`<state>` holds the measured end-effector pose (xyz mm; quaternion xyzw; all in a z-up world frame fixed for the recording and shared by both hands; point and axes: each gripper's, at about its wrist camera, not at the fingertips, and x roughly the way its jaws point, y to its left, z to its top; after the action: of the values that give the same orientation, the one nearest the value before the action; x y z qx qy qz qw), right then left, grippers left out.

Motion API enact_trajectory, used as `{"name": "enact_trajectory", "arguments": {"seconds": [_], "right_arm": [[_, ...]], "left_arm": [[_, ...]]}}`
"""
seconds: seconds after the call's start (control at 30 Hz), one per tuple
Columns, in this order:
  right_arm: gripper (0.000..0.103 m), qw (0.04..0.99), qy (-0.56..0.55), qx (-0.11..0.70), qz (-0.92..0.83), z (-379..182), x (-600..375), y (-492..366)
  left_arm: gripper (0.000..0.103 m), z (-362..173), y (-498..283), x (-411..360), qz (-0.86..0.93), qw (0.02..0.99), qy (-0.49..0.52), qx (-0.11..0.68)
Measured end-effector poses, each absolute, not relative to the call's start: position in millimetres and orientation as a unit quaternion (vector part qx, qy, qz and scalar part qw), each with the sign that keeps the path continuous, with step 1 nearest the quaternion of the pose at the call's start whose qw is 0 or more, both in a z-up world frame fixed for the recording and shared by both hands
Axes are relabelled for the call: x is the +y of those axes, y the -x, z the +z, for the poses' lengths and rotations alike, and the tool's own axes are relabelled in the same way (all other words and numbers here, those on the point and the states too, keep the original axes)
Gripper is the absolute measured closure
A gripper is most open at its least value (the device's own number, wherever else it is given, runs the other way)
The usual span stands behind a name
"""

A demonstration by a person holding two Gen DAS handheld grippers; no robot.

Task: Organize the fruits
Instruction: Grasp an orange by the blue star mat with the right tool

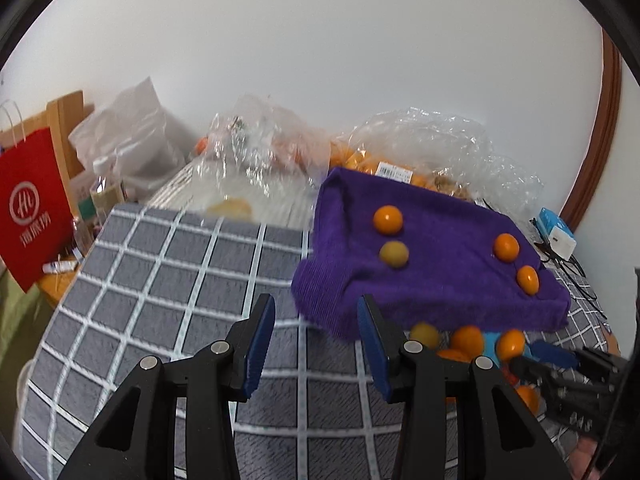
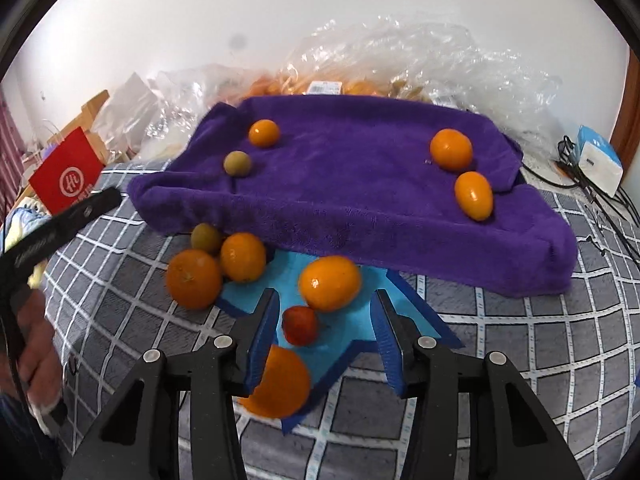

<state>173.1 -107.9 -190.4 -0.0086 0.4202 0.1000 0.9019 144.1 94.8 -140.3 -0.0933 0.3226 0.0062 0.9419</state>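
Fruits are seen from the left wrist scattered in two groups: four on the purple towel (image 1: 432, 256) and more on the blue mat (image 1: 490, 346) below its front edge. The left gripper (image 1: 316, 344) is spread wide and empty above the checked cloth (image 1: 160, 300), well left of any fruit. From the right wrist, the right gripper (image 2: 324, 332) is likewise parted and empty, with a small red fruit (image 2: 300, 325) framed between its fingers and a large orange (image 2: 330, 283) just behind. A centred, gentle closure is advised, since round fruit is judged likely to roll.
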Motion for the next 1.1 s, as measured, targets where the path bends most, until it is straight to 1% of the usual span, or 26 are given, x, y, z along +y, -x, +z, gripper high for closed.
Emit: {"name": "enact_trajectory", "arguments": {"seconds": [0.07,0.17,0.2,0.23,0.43,0.57,0.63,0.7,0.83,0.87,0.93,1.03,1.1], "right_arm": [[0.056,0.902,0.006,0.421,0.093,-193,-107,-180],[0.056,0.896,0.002,0.435,0.087,-200,-107,-191],[0.059,0.894,-0.002,0.440,0.088,-202,-108,-193],[0.066,0.892,-0.010,0.442,0.093,-204,-110,-195],[0.066,0.895,-0.037,0.433,0.100,-196,-122,-193],[0.066,0.908,-0.019,0.409,0.084,-176,-144,-178],[0.066,0.918,0.008,0.390,0.066,-171,-157,-168],[0.066,0.922,0.024,0.384,0.045,-173,-171,-163],[0.066,0.916,-0.005,0.398,0.048,-189,-195,-164],[0.066,0.915,-0.011,0.399,0.051,-192,-198,-164],[0.066,0.915,-0.024,0.398,0.056,-198,-203,-166],[0.066,0.916,-0.020,0.398,0.051,-199,-201,-168],[0.066,0.917,-0.022,0.395,0.052,-200,-204,-166]], "left_arm": [[0.062,-147,-146,94,0.014,0.938,0.086,0.335],[0.062,-145,-142,96,0.021,0.944,0.084,0.320],[0.062,-145,-142,97,0.023,0.944,0.085,0.319],[0.062,-146,-142,100,0.020,0.942,0.093,0.321],[0.062,-150,-141,110,0.012,0.936,0.125,0.328],[0.062,-154,-144,111,-0.003,0.928,0.140,0.346],[0.062,-152,-140,112,-0.014,0.930,0.147,0.336],[0.062,-151,-138,111,-0.021,0.932,0.149,0.330],[0.062,-154,-142,101,-0.046,0.927,0.144,0.344],[0.059,-154,-142,98,-0.049,0.927,0.138,0.345],[0.057,-152,-139,89,-0.059,0.931,0.119,0.339],[0.050,-147,-132,73,-0.068,0.942,0.078,0.319],[0.050,-144,-129,64,-0.076,0.945,0.057,0.313]]}}
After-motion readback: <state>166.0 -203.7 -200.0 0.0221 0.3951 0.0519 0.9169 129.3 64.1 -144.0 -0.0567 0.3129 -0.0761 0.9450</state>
